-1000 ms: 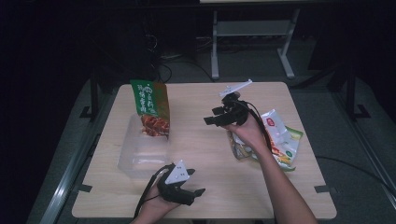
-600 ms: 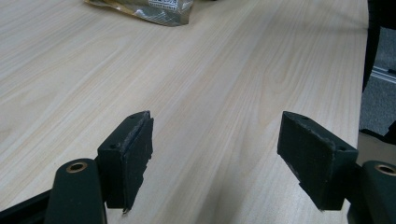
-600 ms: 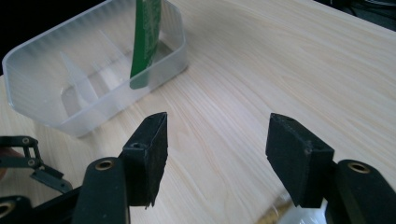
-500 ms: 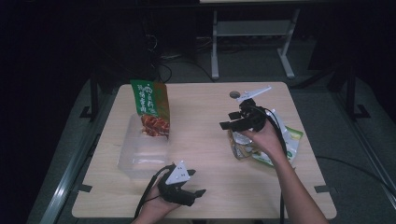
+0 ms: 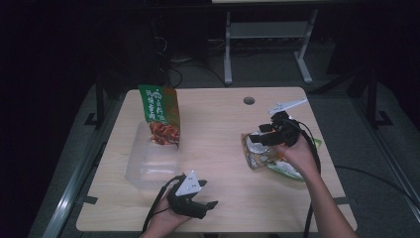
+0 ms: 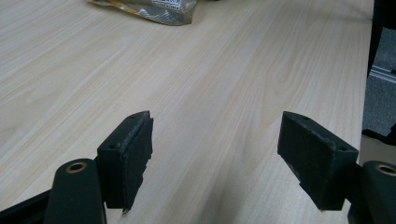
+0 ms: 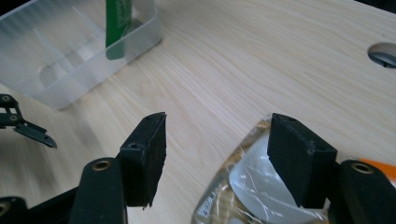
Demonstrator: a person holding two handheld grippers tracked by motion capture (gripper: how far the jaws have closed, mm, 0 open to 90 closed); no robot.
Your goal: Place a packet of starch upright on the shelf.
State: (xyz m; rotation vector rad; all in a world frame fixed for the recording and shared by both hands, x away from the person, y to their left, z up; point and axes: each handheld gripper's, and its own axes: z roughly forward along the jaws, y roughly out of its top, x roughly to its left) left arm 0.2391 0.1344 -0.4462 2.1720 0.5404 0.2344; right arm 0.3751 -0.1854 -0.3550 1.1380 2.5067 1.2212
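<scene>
While one green-and-orange snack bag (image 5: pixel 160 115) already stands upright at the far end of the clear plastic bin (image 5: pixel 148 163), your packing looks only partly done: the pile of snack packets (image 5: pixel 270 156) on the right of the table (image 5: pixel 218 119) has yet to go in. Your right gripper (image 5: pixel 256 140) hangs over the near-left edge of that pile, its jaws wide apart and holding nothing. In the right gripper view the clear-wrapped packet (image 7: pixel 254 196) lies beneath the right-hand jaw and the gap, with the left-hand jaw over bare wood, and neither pad presses on it. So the next pick is lined up but not made, and the carry across to the bin is all ahead of you.

Your left gripper (image 5: pixel 205 203) rests low at the near edge of the table, just in front of the bin. Its jaws are spread wide and empty, pointing across bare wood toward a foil-edged packet (image 6: pixel 154 9) far off.

How many packets make up the pile is hard to say, since your right hand (image 5: pixel 292 153) and the gripper cover much of it. The print on the wrappers is too small to read, and the room beyond the table is nearly black. Whether the bin holds anything besides the bag I cannot tell through its walls.
</scene>
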